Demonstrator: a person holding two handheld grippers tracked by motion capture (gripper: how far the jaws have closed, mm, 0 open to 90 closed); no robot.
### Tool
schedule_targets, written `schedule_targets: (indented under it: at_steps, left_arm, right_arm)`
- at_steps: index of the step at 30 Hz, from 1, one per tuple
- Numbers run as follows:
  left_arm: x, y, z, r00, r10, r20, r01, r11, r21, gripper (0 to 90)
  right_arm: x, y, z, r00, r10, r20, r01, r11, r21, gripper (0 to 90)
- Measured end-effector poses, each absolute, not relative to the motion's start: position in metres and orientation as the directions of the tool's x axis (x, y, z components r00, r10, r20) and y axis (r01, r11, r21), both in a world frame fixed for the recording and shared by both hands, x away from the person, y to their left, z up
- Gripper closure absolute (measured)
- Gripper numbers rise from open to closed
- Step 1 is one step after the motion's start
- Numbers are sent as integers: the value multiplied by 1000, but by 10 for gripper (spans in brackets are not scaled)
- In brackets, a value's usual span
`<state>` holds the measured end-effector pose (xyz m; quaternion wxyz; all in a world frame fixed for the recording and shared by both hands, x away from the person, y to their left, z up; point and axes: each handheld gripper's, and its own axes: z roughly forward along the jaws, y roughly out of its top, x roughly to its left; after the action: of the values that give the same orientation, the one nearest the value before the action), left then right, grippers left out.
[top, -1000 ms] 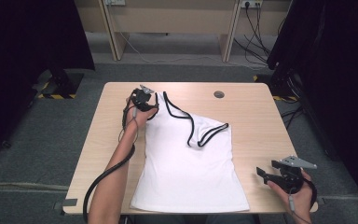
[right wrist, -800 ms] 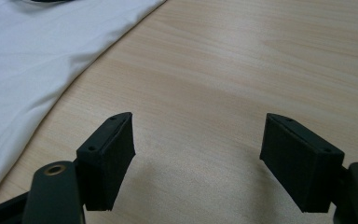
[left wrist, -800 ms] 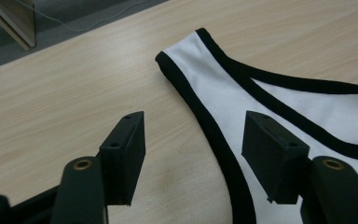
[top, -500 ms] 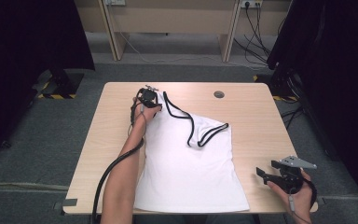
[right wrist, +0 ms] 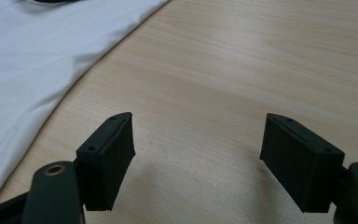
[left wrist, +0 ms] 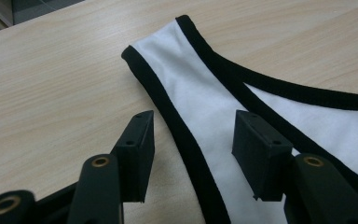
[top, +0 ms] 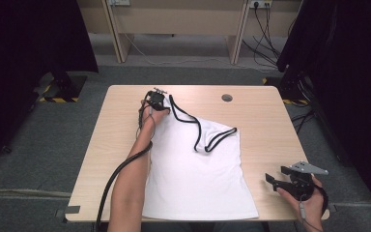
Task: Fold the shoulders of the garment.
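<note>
A white tank top (top: 198, 164) with black trim lies flat on the wooden table (top: 265, 121), straps toward the far side. My left gripper (top: 155, 99) is at the far left strap. In the left gripper view that strap (left wrist: 186, 79) lies between the jaws of my left gripper (left wrist: 193, 126), which have just been closing; the pads (left wrist: 137, 149) stand apart from the cloth, so the gripper is open. My right gripper (top: 275, 180) rests near the front right corner. It is wide open (right wrist: 198, 135) over bare wood, with the top's hem (right wrist: 23, 70) to its left.
A round cable hole (top: 227, 97) sits in the table's far side. Desk legs and cables (top: 265, 19) stand beyond the table, with dark curtains at both sides. Bare wood shows to the right of the top.
My left hand has slid a little to the right and lower, onto the strap's end, and its jaws look narrower. The right hand has kept still.
</note>
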<state>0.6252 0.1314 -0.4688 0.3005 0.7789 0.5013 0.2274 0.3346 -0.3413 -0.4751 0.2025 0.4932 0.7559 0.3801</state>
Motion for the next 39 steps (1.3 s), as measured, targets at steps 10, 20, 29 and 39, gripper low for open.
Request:
schedule_targets:
  at_steps: [10,20,29,39]
  left_arm:
    - [629,131,-471,397,917,-27,660,-264,704,575]
    - [630,125,-467,405,913,-46,682,-269,680,769]
    - [628,126,-465,416,904,-104,704,-248,665,839]
    - [608,134,-452,429,895,-120,637,-206,743,844]
  right_arm:
    - [335,-341,-475,-433,898,74,599,225,769,259]
    - [335,-341,-475,-436,897,72,598,229,768,256]
    - [335,-341,-475,-435,898,69,598,230,768,256]
    - [334,-341,-475,-435,898,65,592,231,772,255]
